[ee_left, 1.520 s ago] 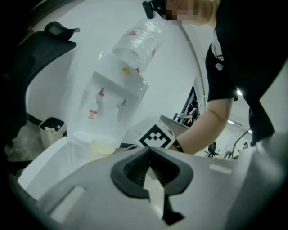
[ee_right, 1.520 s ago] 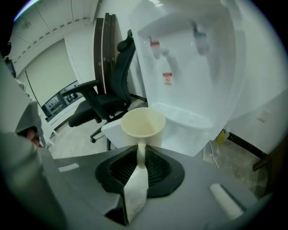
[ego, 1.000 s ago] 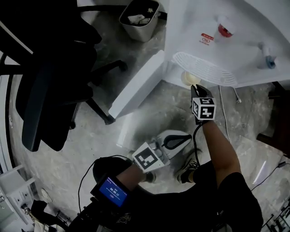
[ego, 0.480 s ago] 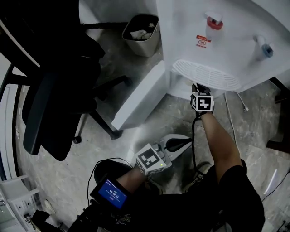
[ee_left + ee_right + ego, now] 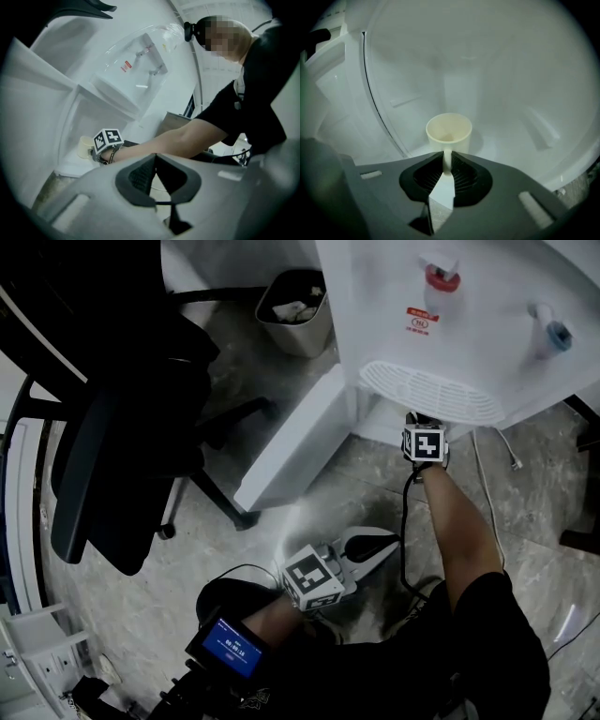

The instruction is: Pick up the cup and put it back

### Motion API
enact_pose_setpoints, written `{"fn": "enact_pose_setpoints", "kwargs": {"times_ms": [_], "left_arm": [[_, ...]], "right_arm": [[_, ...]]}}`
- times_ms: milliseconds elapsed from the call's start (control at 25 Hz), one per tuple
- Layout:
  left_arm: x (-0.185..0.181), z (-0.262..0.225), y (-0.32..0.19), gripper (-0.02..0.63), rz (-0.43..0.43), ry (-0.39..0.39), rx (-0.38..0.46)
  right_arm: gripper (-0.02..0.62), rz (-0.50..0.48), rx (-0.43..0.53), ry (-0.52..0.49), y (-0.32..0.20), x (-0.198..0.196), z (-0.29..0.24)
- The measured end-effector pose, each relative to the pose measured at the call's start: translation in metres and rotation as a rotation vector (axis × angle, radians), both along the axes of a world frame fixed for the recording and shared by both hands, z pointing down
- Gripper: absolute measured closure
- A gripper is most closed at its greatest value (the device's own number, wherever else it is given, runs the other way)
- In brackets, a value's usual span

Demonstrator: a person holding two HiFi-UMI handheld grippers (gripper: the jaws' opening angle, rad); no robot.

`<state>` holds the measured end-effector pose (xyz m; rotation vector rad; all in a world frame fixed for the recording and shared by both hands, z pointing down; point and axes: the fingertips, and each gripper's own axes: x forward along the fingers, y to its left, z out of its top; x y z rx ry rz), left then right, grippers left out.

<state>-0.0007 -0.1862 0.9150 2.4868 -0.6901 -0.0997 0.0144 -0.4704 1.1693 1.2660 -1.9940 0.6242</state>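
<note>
The right tongs (image 5: 446, 161) are pinching the thin handle of the little cream cup (image 5: 449, 132), which is low inside the white cupboard (image 5: 520, 84) under the water machine. The cup looks hard, light and smooth, so I think the handle is a good place to hold, though it could swing or slip. The left tongs (image 5: 154, 164) are closed on nothing.

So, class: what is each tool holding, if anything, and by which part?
The right tool pinches the cup by its handle, between its pads. The left tool holds nothing.
</note>
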Motion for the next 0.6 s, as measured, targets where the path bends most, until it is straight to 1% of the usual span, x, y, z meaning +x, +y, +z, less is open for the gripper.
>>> {"fn": "enact_pose_setpoints", "kwargs": {"times_ms": [120, 320, 400, 440, 480, 520, 560, 600], "left_arm": [[-0.0028, -0.0020, -0.0040, 0.603, -0.009, 0.013, 0.001], [-0.0042, 0.0006, -0.0057, 0.603, 0.000, 0.022, -0.010], [-0.0042, 0.0023, -0.0072, 0.603, 0.000, 0.025, -0.013], [-0.0039, 0.0027, -0.0082, 0.603, 0.000, 0.026, -0.013], [-0.0035, 0.0029, -0.0091, 0.603, 0.002, 0.027, -0.012], [-0.0031, 0.0030, -0.0099, 0.603, 0.005, 0.027, -0.012], [-0.0028, 0.0030, -0.0104, 0.603, 0.008, 0.028, -0.011], [-0.0022, 0.0027, -0.0110, 0.603, 0.012, 0.030, -0.010]], "right_arm": [[0.539, -0.019, 0.021, -0.011, -0.0040, -0.0054, -0.0009], [0.537, 0.006, 0.015, -0.005, -0.0074, -0.0036, 0.0028], [0.534, -0.005, 0.023, -0.008, -0.0077, -0.0054, 0.0018], [0.502, -0.015, 0.033, -0.018, -0.0081, -0.0078, -0.0002], [0.434, -0.018, 0.043, -0.031, -0.0083, -0.0093, -0.0022], [0.414, -0.011, 0.052, -0.045, -0.0079, -0.0094, -0.0040], [0.434, 0.000, 0.061, -0.056, -0.0067, -0.0086, -0.0056], [0.433, 0.009, 0.070, -0.063, -0.0048, -0.0074, -0.0069]]}}
